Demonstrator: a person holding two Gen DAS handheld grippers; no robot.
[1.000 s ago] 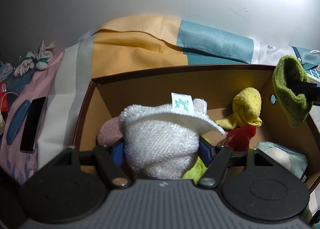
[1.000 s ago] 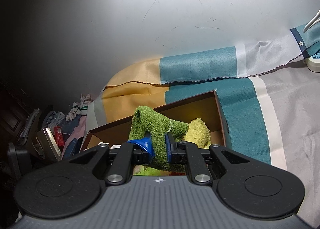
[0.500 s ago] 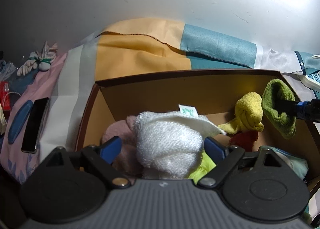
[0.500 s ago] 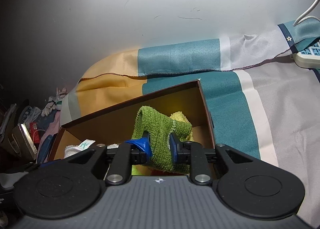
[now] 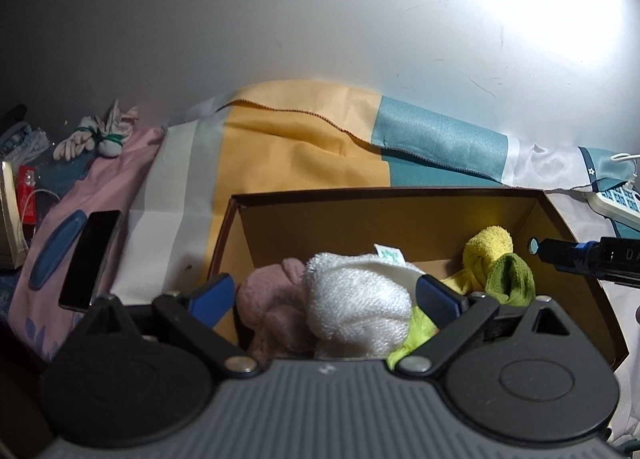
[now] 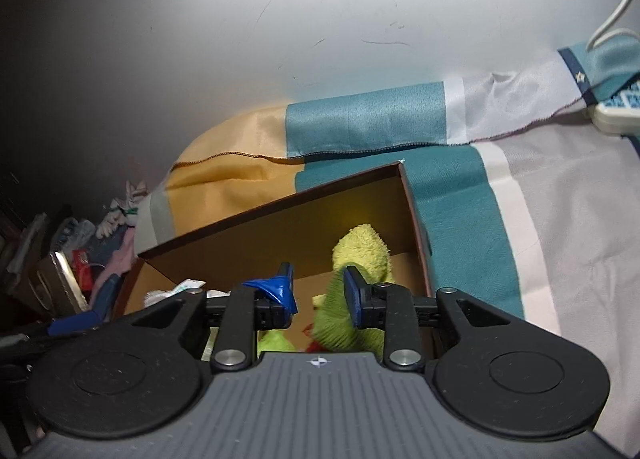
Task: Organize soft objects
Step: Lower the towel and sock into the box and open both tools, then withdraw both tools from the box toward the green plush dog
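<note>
Left gripper (image 5: pixel 326 295), frame bottom: jaws just opened, spread wide, pads clear of white towel roll (image 5: pixel 356 305) resting in cardboard box (image 5: pixel 400 219). Right gripper (image 6: pixel 320 291), lower centre: jaws just parted slightly; green cloth (image 6: pixel 336 323) against right pad only, sagging into box.

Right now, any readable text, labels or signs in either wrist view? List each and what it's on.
"DA": pale letters on the dark body of the right tool, cut off at the left wrist view's edge.
Green print on the white tag of the white towel: too small to read.
White star on the navy strip of the bedsheet: a sign, no words.
Blue-patterned power strip: blurred, nothing readable.
</note>
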